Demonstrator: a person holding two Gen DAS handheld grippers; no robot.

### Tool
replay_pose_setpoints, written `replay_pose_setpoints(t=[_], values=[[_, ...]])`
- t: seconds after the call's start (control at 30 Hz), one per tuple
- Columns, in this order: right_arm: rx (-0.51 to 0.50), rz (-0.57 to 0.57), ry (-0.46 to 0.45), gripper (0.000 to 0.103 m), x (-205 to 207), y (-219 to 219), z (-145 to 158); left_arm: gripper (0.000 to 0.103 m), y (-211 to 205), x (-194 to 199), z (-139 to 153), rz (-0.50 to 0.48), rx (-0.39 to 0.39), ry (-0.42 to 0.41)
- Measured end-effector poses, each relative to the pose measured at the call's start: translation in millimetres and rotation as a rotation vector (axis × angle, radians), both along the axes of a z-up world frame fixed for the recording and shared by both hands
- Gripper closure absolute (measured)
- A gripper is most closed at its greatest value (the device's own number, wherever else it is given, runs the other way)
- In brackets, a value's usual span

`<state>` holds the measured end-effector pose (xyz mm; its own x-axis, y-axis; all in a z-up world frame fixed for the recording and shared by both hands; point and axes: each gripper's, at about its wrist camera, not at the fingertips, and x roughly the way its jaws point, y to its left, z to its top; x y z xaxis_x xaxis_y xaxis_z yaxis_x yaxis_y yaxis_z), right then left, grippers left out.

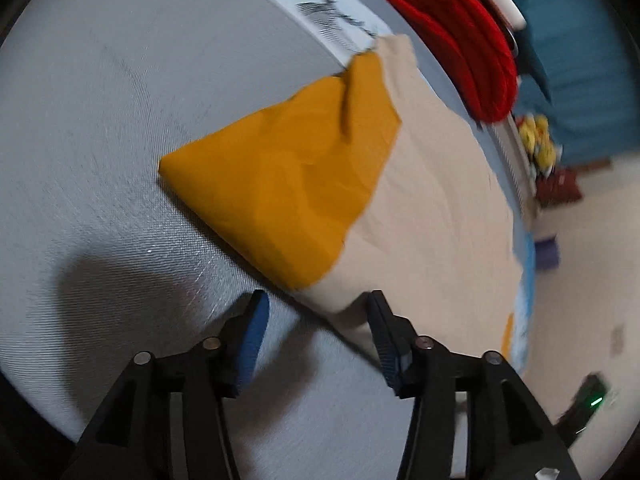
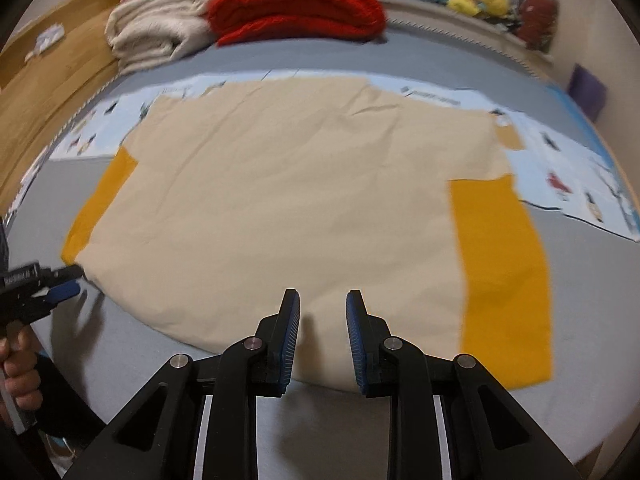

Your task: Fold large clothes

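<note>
- The right hand-held gripper [image 2: 323, 304] hangs with jaws spread and nothing between them, poised over the near hem of a beige shirt [image 2: 288, 200].
- The left hand-held gripper [image 1: 316, 312], jaws likewise spread and empty, sits low at the shirt's left corner; in the right wrist view it shows at the frame's left edge [image 2: 66, 280], its blue tips just beside the cloth, a hand [image 2: 18, 376] on its grip.
- The shirt lies flat and spread on a grey bed [image 2: 592, 300], hem toward the right camera, with a yellow left sleeve [image 1: 280, 184] and a yellow right sleeve [image 2: 504, 280] laid out to either side.
- The left sleeve's corner juts out onto the grey sheet [image 1: 100, 140] ahead of the left gripper.
- A pale blue printed sheet [image 2: 580, 172] lies under the shirt's far edge.
- Beyond it, at the head of the bed, a folded red knit [image 2: 296, 8] rests beside a folded cream blanket [image 2: 156, 28].
- Yellow plush toys [image 2: 476, 0] sit on the far ledge.
</note>
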<state>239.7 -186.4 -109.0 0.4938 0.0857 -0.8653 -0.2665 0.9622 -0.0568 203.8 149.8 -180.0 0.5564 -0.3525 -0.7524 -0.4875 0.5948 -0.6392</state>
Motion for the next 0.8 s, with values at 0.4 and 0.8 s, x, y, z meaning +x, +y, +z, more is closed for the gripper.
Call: replay_pose_setpoints(t=[0.4,0.8], values=[[-0.110,-0.004,0.130,0.078,19.8,13.6,-62.5,0.045,9.8,15.6,-11.0,0.138,-0.075,-0.097],[-0.091,-0.021,0.112,0.078,16.3,8.6,-57.5,0.095,-0.2,33.5,20.1,0.068,0.016,-0.161]])
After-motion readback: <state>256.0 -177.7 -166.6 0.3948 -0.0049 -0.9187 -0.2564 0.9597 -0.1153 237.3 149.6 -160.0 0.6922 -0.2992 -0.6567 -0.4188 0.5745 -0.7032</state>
